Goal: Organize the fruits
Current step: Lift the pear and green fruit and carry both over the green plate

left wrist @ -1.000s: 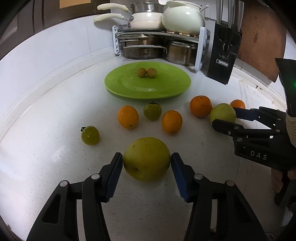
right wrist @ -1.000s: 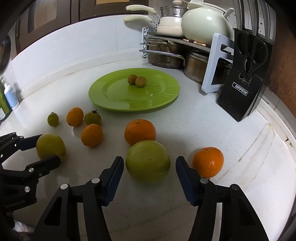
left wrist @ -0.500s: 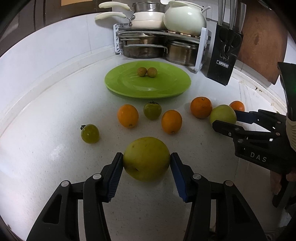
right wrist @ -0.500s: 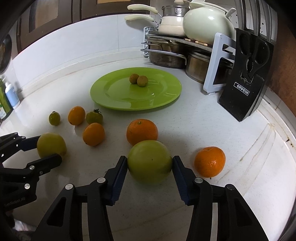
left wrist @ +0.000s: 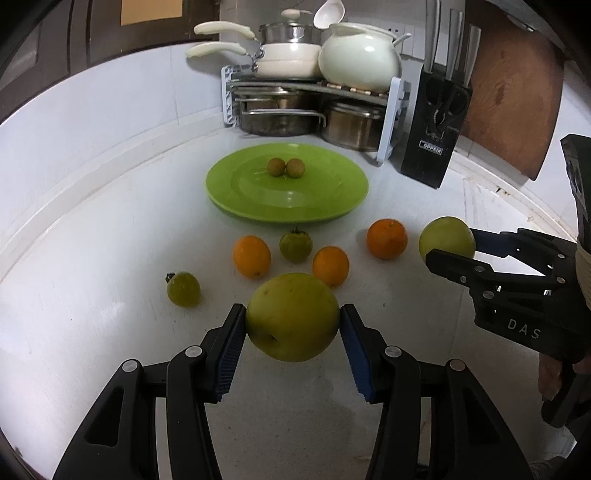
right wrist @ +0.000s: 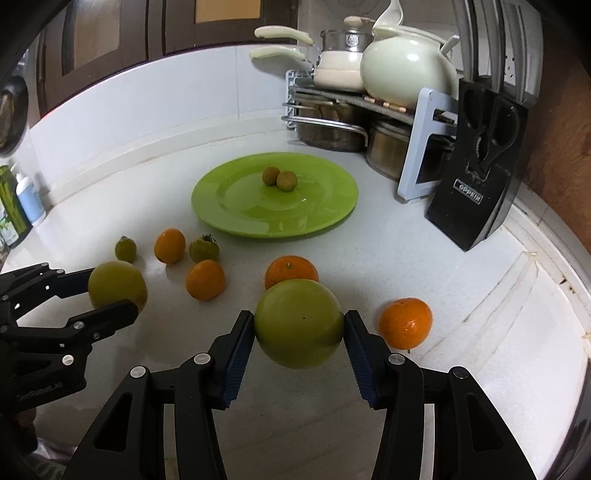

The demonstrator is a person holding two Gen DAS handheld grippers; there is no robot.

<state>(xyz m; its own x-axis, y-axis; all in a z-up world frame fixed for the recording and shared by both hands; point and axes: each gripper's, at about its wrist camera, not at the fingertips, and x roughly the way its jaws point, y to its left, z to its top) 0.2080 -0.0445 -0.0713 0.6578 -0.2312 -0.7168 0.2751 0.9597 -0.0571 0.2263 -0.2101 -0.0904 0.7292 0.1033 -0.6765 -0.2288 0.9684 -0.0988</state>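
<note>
Currently the left tongs (left wrist: 292, 332) are clamped on one green apple (left wrist: 292, 316), the right tongs (right wrist: 299, 334) on a second apple (right wrist: 299, 328), both clear of the white worktop (left wrist: 92, 295). The plate (left wrist: 236, 199) carries two small fruits (left wrist: 286, 167); oranges (left wrist: 252, 256) and green tomatoes (left wrist: 183, 289) lie before it, unsorted. Behind the plate stand a pot rack (left wrist: 310, 107) and knife block (left wrist: 436, 125).

White table (left wrist: 92, 332) in a tiled corner; pot rack (left wrist: 310, 110) and knife block (left wrist: 436, 125) against the wall; dark cabinets (right wrist: 110, 33) above
</note>
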